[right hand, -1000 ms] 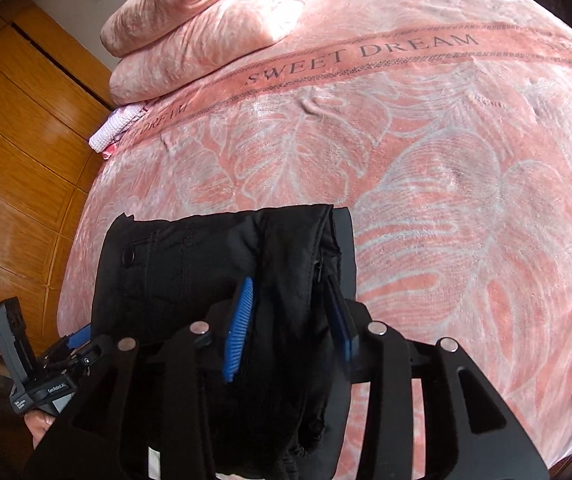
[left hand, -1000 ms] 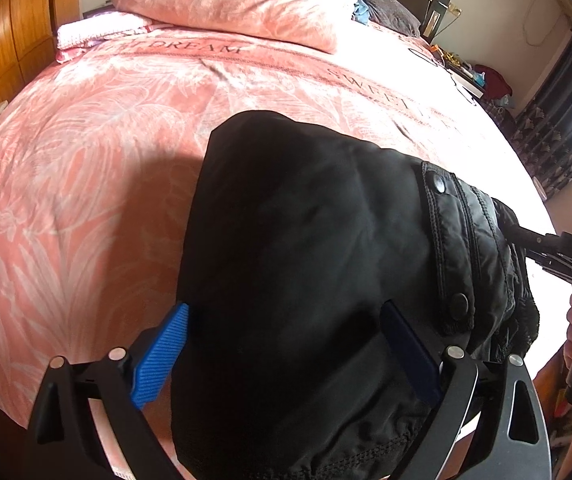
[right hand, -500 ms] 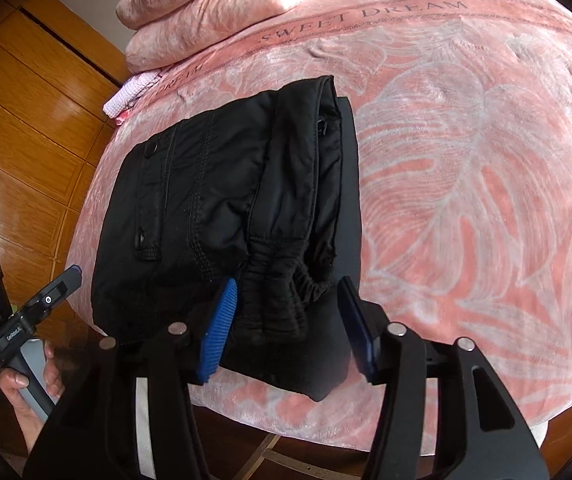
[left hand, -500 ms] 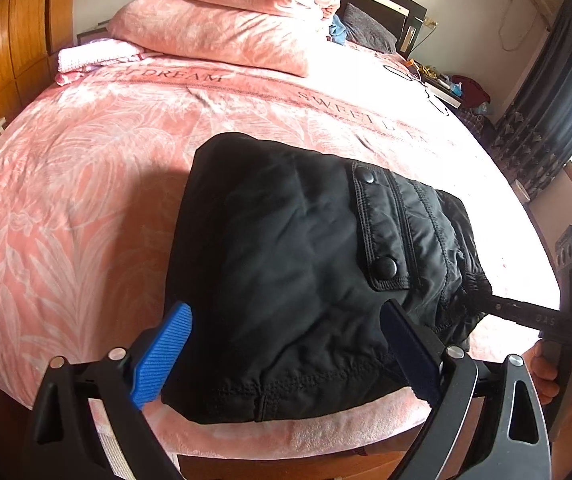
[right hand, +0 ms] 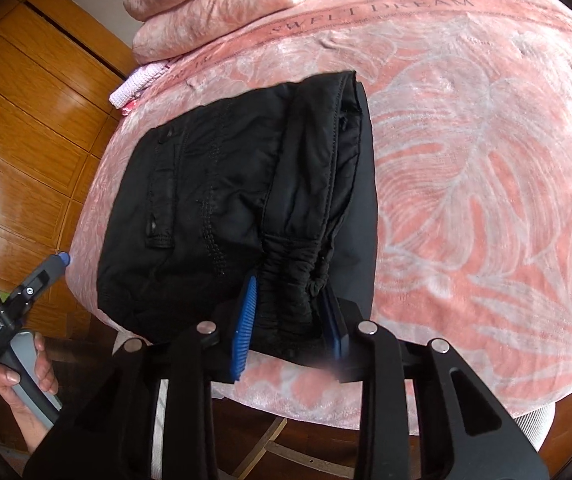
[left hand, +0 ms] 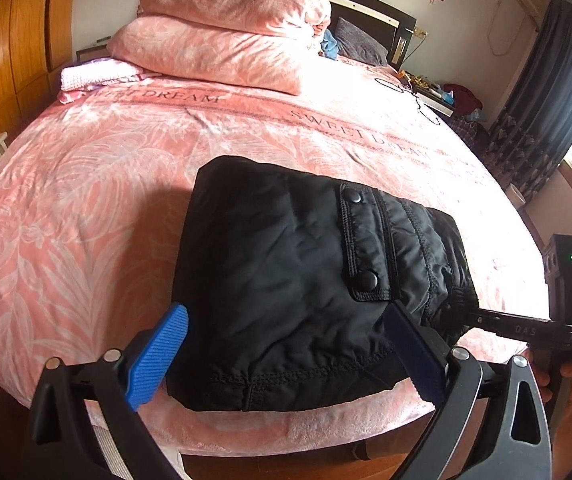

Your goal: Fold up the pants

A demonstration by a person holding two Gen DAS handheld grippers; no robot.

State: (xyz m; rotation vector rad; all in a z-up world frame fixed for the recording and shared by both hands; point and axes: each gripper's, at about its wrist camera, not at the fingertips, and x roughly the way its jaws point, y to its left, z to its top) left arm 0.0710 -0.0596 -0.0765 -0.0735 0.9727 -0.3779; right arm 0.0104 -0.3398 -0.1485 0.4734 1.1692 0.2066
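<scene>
The black pants (left hand: 302, 276) lie folded into a thick rectangle near the front edge of the pink bed (left hand: 85, 200). A snap pocket flap faces up. My left gripper (left hand: 286, 356) is open, its blue pads wide apart around the near hem, not touching it. In the right wrist view the pants (right hand: 221, 208) lie with the gathered waistband end toward me. My right gripper (right hand: 292, 316) has its blue pads on either side of the waistband bunch, narrowly spread. Whether they press the cloth I cannot tell. The right gripper also shows in the left wrist view (left hand: 482, 320), at the pants' right end.
Pink pillows (left hand: 225, 40) and a folded pink-white cloth (left hand: 97, 76) lie at the head of the bed. A wooden wardrobe (right hand: 25, 120) stands along the left side. A cluttered bedside table (left hand: 442, 96) and dark curtains (left hand: 546, 100) are on the right. The wooden floor is below the bed edge.
Both grippers have pulled back toward the bed edge. The pants, held up close a second ago, now lie folded flat on the bed. The right gripper's pads have drawn narrower around the waistband.
</scene>
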